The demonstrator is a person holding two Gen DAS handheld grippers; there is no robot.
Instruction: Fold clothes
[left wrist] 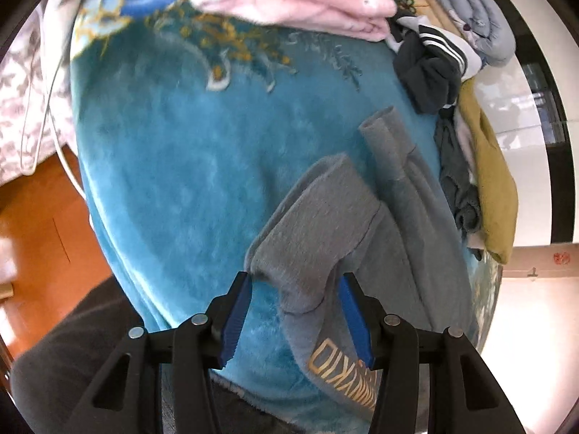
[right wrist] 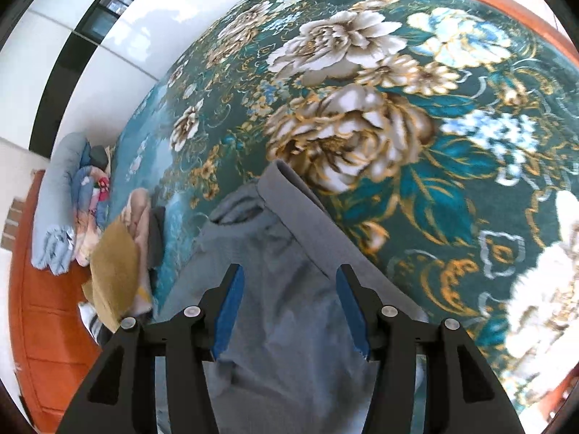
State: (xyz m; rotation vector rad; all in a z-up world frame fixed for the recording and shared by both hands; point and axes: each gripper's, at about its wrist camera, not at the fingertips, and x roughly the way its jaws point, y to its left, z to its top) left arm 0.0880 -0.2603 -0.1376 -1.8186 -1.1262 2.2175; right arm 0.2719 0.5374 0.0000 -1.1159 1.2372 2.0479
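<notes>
One grey garment (left wrist: 318, 217) (folded), two open grippers.

A teal plush blanket (left wrist: 173, 166) with gold and white flowers covers the bed, filling the middle of both views. An orange wooden floor (left wrist: 39, 217) shows at nine o'clock in the left wrist view. A floral grey-and-white cloth (left wrist: 21, 108) hangs at ten o'clock. Glossy white wall panels (right wrist: 119, 54) with dark frames sit at eleven o'clock in the right wrist view.

One grey garment (left wrist: 325, 217), one teal blanket (left wrist: 163, 162), perhaps six piled clothes (left wrist: 434, 68).
</notes>
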